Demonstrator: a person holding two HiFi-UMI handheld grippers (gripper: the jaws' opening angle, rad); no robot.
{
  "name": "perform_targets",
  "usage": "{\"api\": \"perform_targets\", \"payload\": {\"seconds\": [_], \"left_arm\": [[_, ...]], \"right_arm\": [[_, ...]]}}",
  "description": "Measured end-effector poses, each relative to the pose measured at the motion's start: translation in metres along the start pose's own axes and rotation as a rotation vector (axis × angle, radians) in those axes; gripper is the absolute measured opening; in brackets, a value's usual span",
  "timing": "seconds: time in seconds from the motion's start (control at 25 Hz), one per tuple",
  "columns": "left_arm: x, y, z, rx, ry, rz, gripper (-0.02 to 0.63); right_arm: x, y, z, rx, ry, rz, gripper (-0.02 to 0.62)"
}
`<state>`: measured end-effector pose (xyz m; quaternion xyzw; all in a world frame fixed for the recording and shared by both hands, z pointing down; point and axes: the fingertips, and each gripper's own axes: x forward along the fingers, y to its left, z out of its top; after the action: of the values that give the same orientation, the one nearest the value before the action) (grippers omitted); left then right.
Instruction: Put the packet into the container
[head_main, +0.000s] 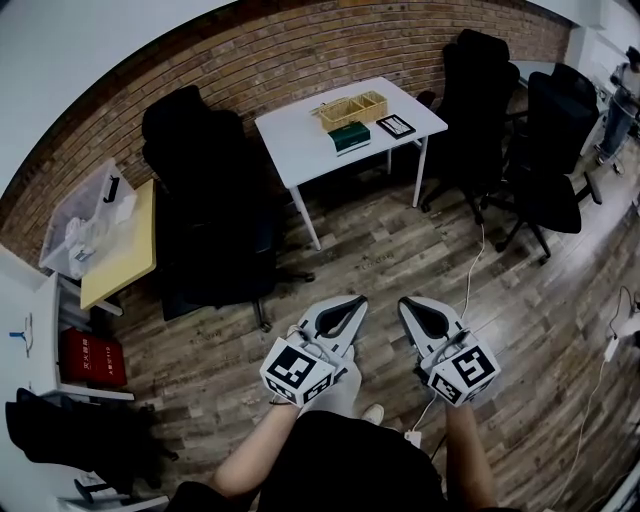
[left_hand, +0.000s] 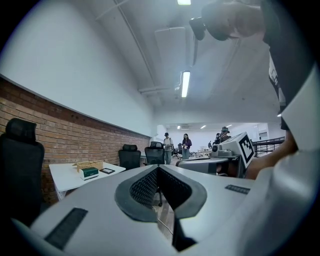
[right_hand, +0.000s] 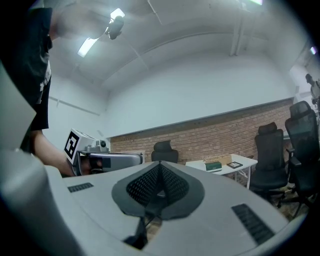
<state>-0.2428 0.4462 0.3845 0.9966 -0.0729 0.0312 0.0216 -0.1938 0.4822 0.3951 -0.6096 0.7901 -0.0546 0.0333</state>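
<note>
A green packet lies on a white table by the brick wall, just in front of a wooden container. A flat black item sits to their right. Both grippers are held level over the wooden floor, well short of the table. My left gripper is shut with nothing between its jaws, and so is my right gripper. From the left gripper the packet and container appear far off at the left. From the right gripper the packet lies far off at the right.
Black office chairs stand left of the table and more chairs to its right. A yellow side table and a clear bin are at the left. Cables trail on the floor. People stand far off.
</note>
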Motion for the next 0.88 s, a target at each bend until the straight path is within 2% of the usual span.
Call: {"api": "perform_targets", "payload": {"seconds": [0.4, 0.56, 0.72, 0.88], "left_arm": [[0.035, 0.044, 0.004, 0.003, 0.0, -0.002, 0.008], [0.058, 0.063, 0.008, 0.049, 0.001, -0.019, 0.008], [0.077, 0.096, 0.009, 0.07, 0.006, -0.027, 0.008], [0.098, 0.13, 0.01, 0.054, 0.011, -0.037, 0.008]], "right_arm": [[0.041, -0.039, 0.0, -0.001, 0.018, -0.004, 0.005], [0.064, -0.061, 0.0, -0.006, 0.03, -0.011, 0.005], [0.096, -0.081, 0.004, -0.012, 0.038, -0.017, 0.005], [0.125, -0.105, 0.008, -0.02, 0.053, -0.034, 0.005]]}}
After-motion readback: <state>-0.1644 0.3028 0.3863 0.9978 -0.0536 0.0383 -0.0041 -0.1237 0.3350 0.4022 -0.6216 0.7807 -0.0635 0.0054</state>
